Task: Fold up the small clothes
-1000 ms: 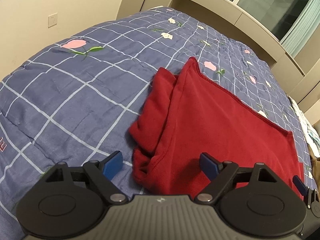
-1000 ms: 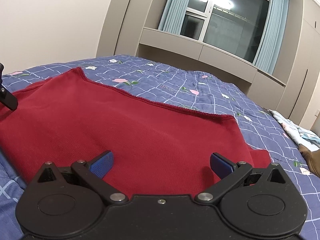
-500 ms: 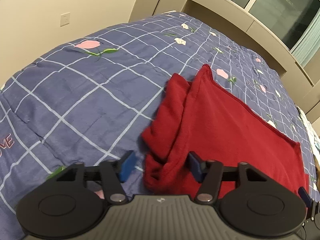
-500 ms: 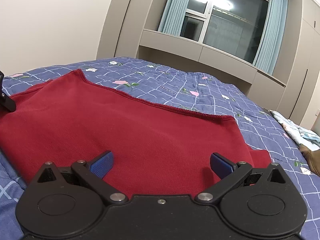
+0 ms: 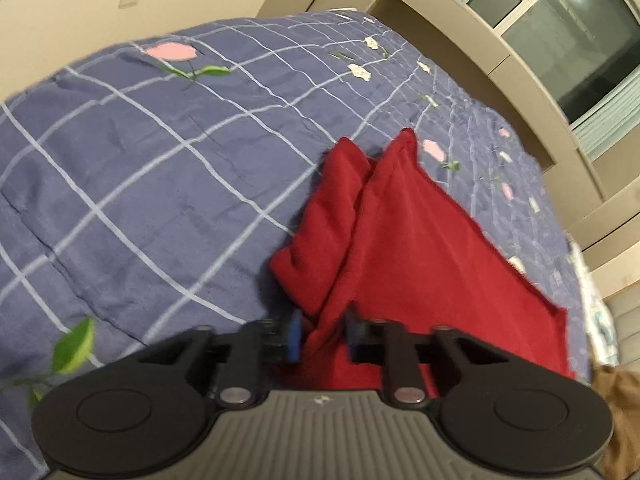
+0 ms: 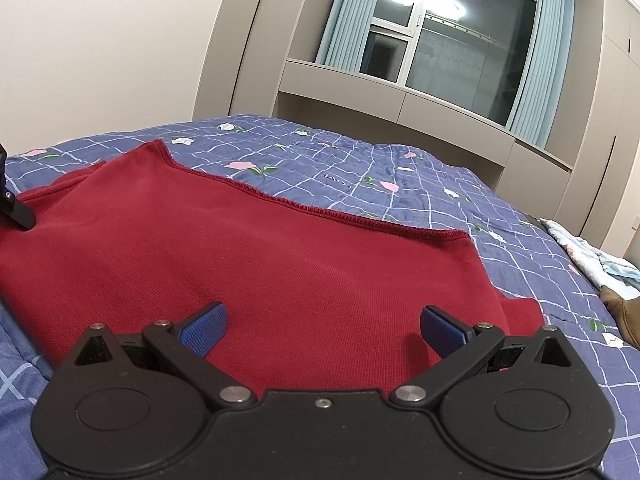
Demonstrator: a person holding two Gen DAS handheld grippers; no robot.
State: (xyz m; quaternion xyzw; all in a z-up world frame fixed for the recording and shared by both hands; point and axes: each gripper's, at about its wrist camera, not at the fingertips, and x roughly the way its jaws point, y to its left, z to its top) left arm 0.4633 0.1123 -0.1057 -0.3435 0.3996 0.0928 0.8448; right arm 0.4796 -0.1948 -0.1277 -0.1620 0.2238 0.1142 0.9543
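1. The left tool [image 5: 320,334] has closed: a second ago its blue fingers stood wide apart over the near edge of the red garment [image 5: 432,256]; now they are drawn in and pinch a raised ridge of the red cloth between them.
2. That view has also tipped and blurred, so the left tool appears to be moving as it grips, probably starting to lift that edge.
3. The right tool [image 6: 322,330] has not changed. Its fingers remain spread wide, hovering just above the garment's near edge with nothing between them.
4. The red garment lies flat on the bed [image 6: 460,208], on the blue checked quilt, its hemmed far edge running straight across. A sleeve [image 5: 324,232] is folded loosely along its left side.
5. For the task, this reads as the start of a fold: one side is gripped, the other is not. The right tool likely needs to close on its side before the edge can be carried over evenly.
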